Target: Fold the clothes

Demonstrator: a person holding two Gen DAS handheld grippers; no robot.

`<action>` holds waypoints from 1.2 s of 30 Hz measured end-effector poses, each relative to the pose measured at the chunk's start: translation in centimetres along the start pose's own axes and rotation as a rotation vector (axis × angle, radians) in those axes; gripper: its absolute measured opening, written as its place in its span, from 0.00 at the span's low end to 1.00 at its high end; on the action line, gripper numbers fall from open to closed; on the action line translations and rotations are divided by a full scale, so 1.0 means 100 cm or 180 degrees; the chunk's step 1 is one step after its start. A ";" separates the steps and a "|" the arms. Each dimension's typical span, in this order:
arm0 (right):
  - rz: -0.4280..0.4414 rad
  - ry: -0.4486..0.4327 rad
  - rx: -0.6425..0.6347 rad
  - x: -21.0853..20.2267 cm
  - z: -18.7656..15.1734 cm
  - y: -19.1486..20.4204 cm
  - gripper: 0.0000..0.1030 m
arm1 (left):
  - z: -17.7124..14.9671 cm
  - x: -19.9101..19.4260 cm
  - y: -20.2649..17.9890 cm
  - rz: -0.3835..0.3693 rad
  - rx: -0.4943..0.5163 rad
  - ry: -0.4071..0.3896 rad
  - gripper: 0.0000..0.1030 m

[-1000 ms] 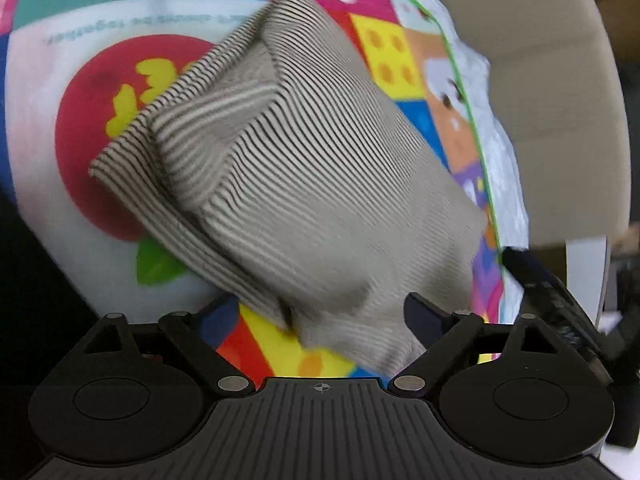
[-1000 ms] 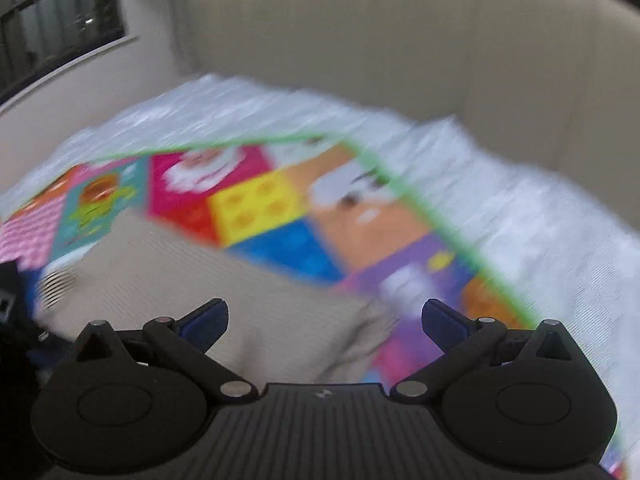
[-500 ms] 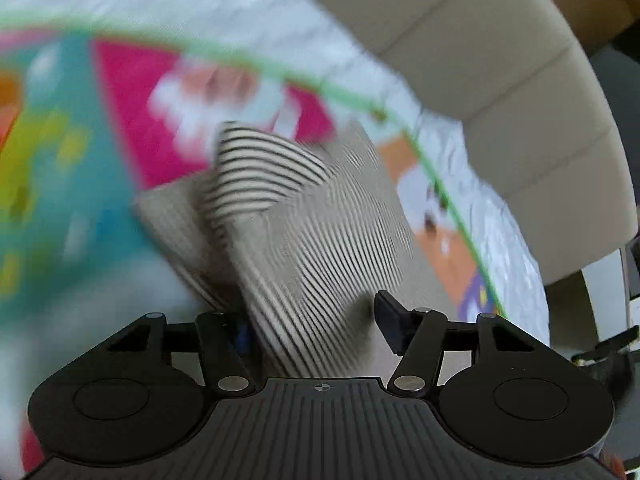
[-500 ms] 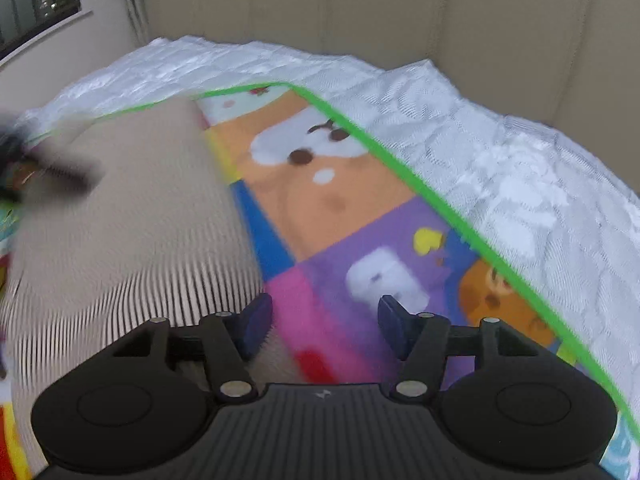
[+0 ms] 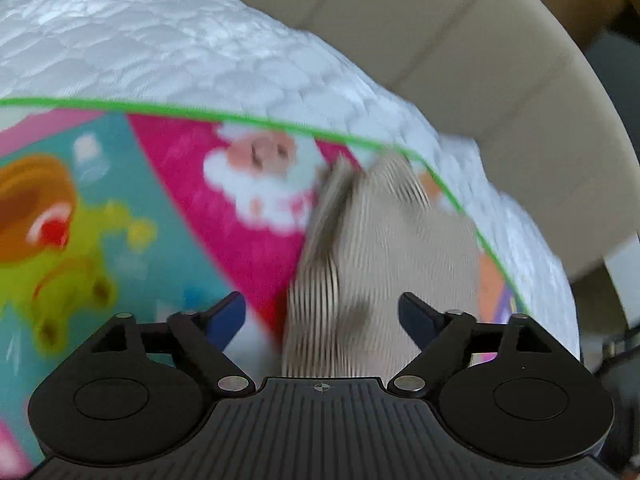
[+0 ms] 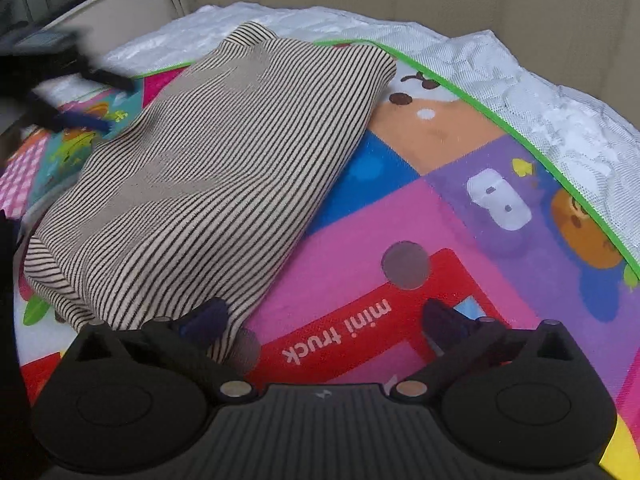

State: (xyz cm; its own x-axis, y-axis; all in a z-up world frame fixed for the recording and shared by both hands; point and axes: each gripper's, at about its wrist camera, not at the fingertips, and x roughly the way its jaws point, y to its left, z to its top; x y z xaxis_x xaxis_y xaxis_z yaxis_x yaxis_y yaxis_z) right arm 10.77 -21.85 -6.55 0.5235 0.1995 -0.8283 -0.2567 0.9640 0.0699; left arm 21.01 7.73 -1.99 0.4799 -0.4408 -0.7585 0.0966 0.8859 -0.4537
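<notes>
While both claws opening, nothing pinched: one folded striped garment (image 6: 208,184) on one play mat (image 6: 360,264).

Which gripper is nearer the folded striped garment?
Hard to tell. The left gripper, jaws opening, has the striped garment between them. The right gripper, also opening, sits at its near corner.

Folded garment (image 6: 208,184) on play mat (image 6: 400,216), atop quilt (image 6: 480,64).

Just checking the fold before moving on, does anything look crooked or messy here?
The striped garment is folded but lies askew on the play mat, its far corner reaching the mat's green edge. Nothing looks spilled or damaged.
</notes>
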 end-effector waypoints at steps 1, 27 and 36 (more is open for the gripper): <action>-0.0002 0.0008 0.0022 -0.001 0.000 -0.001 1.00 | -0.012 -0.005 -0.003 -0.0009 0.0107 0.0038 0.92; -0.0131 -0.0304 -0.0551 -0.061 -0.030 0.072 0.87 | -0.075 -0.002 -0.014 0.0456 0.0902 0.0170 0.96; -0.0424 -0.0176 -0.1084 -0.049 -0.035 0.087 0.71 | -0.075 -0.003 -0.014 0.0438 0.0903 0.0170 0.96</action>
State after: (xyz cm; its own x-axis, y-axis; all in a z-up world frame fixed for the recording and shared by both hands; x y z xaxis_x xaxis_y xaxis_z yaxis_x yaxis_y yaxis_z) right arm 3.10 -15.06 -3.81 0.6114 0.0943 -0.7857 -0.4342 0.8701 -0.2334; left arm 14.15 5.54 -4.60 0.4596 -0.3144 -0.8306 0.2770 0.9393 -0.2023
